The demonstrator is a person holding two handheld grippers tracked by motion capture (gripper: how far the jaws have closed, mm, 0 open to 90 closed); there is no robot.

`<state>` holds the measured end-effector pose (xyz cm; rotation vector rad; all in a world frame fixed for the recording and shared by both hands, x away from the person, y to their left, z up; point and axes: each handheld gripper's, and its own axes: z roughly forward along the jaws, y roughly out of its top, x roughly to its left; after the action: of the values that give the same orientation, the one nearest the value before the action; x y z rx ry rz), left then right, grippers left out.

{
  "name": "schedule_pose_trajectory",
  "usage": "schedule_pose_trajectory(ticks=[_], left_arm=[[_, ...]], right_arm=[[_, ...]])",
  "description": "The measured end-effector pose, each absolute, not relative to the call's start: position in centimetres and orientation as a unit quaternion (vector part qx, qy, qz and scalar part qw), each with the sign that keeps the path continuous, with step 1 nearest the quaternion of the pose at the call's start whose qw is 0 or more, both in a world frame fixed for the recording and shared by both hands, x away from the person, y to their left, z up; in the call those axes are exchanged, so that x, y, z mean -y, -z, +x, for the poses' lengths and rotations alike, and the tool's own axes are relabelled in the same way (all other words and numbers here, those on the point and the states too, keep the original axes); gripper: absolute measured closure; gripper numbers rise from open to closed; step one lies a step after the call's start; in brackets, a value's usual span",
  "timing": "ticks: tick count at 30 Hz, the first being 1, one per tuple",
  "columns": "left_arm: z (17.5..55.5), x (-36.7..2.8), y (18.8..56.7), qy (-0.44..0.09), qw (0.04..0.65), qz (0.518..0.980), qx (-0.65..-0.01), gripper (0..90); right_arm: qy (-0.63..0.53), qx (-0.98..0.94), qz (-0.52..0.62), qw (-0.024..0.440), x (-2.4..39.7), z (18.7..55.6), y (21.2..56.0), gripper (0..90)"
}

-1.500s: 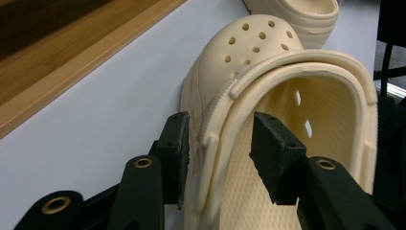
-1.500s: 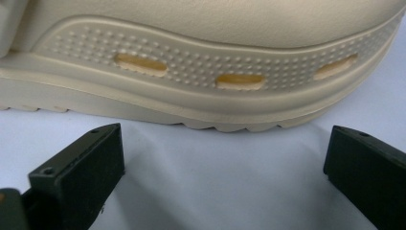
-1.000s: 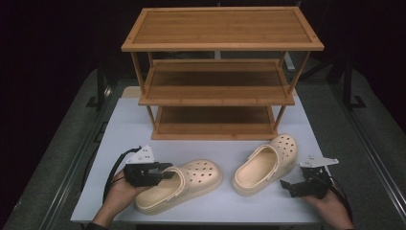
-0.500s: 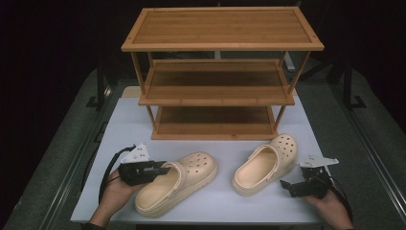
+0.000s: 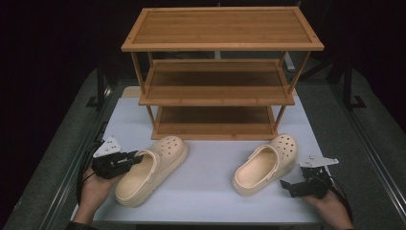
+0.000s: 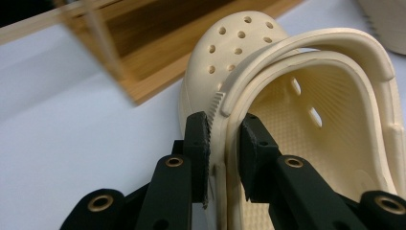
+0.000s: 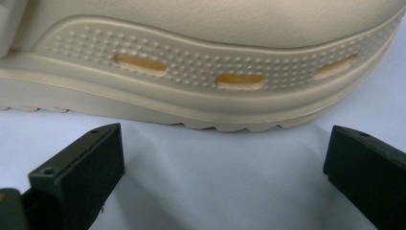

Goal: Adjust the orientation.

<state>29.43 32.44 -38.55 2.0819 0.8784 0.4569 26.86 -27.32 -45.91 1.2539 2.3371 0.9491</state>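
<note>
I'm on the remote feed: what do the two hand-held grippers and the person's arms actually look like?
Both are matte black. The left hand-held gripper and the right hand-held gripper each carry a light grey three-cornered plate on top and trail a black cable. The left gripper view shows flat-padded fingers on linked bars with brass-coloured rivets. The hands are bare; a dark sleeve edge shows at the left wrist.

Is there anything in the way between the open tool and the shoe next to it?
No. The right tool sits open beside the right shoe, and between them lies just bare white table.
</note>
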Motion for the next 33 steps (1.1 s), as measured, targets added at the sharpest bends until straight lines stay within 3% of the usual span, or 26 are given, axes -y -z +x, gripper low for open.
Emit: schedule_pose_trajectory(ticks=[18, 33], left_arm=[[29.7, -32.3, 39.6, -0.178, 0.406, 0.820, -0.362, 72.3], [28.3, -35.7, 39.2, -0.170, 0.434, 0.798, -0.382, 36.7]], right_arm=[[-0.333, -0.819, 0.439, 0.162, 27.3, 26.9, 45.9, 0.0], [-0.332, -0.819, 0.439, 0.161, 27.3, 26.9, 45.9, 0.0]])
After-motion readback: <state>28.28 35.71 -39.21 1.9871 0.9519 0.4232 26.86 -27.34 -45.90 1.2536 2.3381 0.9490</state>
